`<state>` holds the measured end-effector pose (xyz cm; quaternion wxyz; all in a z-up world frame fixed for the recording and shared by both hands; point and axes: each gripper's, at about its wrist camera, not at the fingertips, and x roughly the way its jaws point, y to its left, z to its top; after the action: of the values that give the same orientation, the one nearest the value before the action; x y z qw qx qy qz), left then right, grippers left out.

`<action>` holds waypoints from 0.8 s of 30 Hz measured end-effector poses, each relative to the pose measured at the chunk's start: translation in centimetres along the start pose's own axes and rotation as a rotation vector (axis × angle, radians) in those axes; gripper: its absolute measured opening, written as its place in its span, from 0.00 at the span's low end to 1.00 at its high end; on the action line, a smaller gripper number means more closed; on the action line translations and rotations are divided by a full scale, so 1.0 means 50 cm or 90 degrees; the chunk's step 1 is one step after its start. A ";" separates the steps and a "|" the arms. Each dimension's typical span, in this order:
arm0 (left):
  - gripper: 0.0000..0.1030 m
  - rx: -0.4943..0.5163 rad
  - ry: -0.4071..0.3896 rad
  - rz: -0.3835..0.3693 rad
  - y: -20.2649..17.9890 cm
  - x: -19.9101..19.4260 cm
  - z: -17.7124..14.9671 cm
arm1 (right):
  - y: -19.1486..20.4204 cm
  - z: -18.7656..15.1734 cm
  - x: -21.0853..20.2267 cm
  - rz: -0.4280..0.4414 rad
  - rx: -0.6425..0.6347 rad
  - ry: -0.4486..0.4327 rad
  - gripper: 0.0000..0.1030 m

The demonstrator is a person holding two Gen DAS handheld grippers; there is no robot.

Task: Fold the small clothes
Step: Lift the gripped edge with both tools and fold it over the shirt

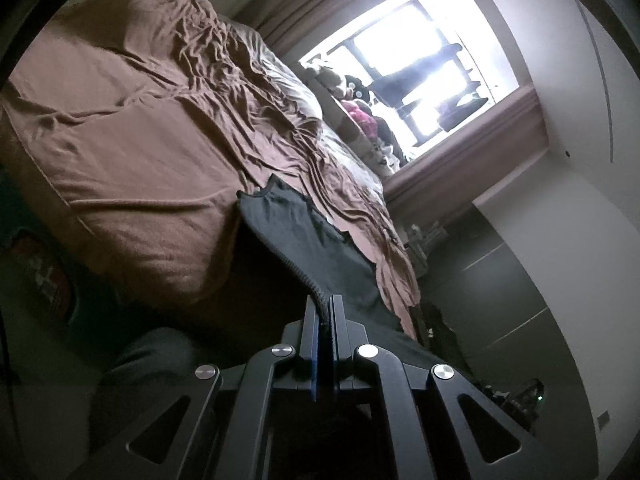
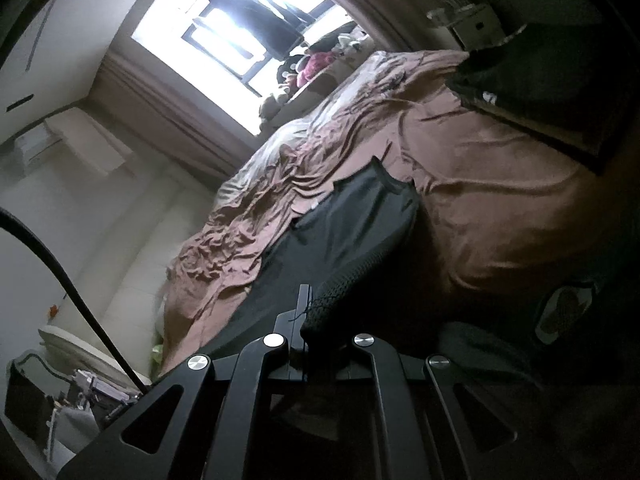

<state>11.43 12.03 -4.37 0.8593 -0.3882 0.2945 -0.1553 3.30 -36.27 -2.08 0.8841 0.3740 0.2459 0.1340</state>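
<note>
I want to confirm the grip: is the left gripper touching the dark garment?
Touching. In the left wrist view, the left gripper is shut on the ribbed edge of the dark garment, which runs up out of the jaws.

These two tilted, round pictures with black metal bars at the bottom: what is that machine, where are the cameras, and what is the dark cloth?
There is no robot here. A person holds a two-fingered claw in each hand, and a wide-angle camera on each looks forward along its fingers, so the black bars are the claw's own frame.

One picture comes from the left claw, the other from the right claw. Both are tilted because the hands are tilted.

Ahead lies a bed under a wrinkled brown sheet, with a bright window behind it.

Both claws are shut on the edge of one small dark garment, lifted in front of the bed, seemingly ready for folding.
</note>
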 end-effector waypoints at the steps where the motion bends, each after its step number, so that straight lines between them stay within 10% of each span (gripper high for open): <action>1: 0.04 0.002 -0.001 0.003 -0.007 -0.004 -0.001 | -0.001 0.000 -0.006 0.005 0.001 -0.002 0.03; 24: 0.04 0.013 -0.029 0.067 -0.068 0.139 0.174 | -0.011 0.126 0.153 0.032 0.046 -0.027 0.03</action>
<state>22.18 11.39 0.11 0.8766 -0.3670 0.2935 -0.1039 13.13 -37.19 -1.25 0.8716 0.4143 0.2222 0.1393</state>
